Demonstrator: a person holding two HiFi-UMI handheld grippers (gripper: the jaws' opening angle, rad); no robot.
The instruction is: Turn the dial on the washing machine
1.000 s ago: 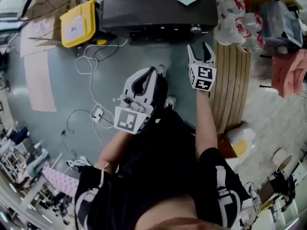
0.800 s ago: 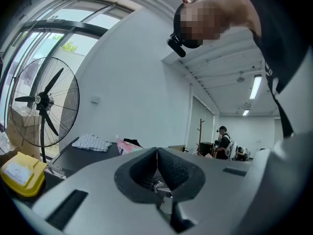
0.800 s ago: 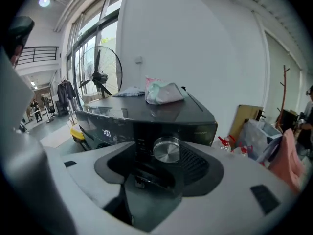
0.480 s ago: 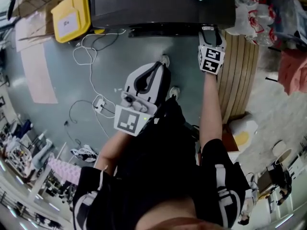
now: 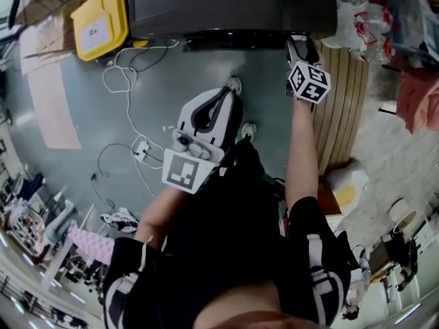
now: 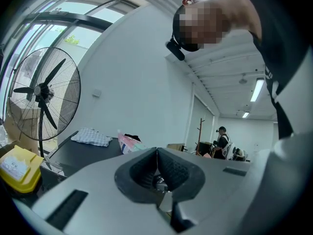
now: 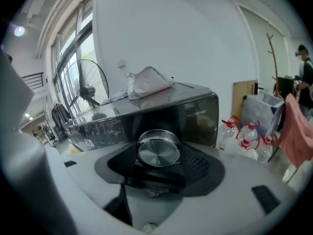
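The dark washing machine (image 5: 219,9) stands at the top of the head view, its glossy front panel (image 7: 195,114) filling the right gripper view. Its round silver dial (image 7: 157,151) sits between the jaws of my right gripper (image 7: 160,159), which are closing on it, with the pads tight against its rim. From above, the right gripper (image 5: 300,43) reaches the machine's front right corner, its marker cube rolled to one side. My left gripper (image 5: 221,100) hangs back over the floor, shut and holding nothing; its view (image 6: 157,151) points up across the room.
A yellow bin (image 5: 103,22) and loose white cables (image 5: 127,88) lie on the floor to the left. A wooden pallet (image 5: 339,94) and water bottles (image 7: 249,133) flank the machine's right. A crumpled bag (image 7: 146,82) lies on the machine top. A standing fan (image 6: 41,92) is nearby.
My right gripper advanced from open floor to the machine's front, and its marker cube has since rolled sideways. The left gripper barely moved.
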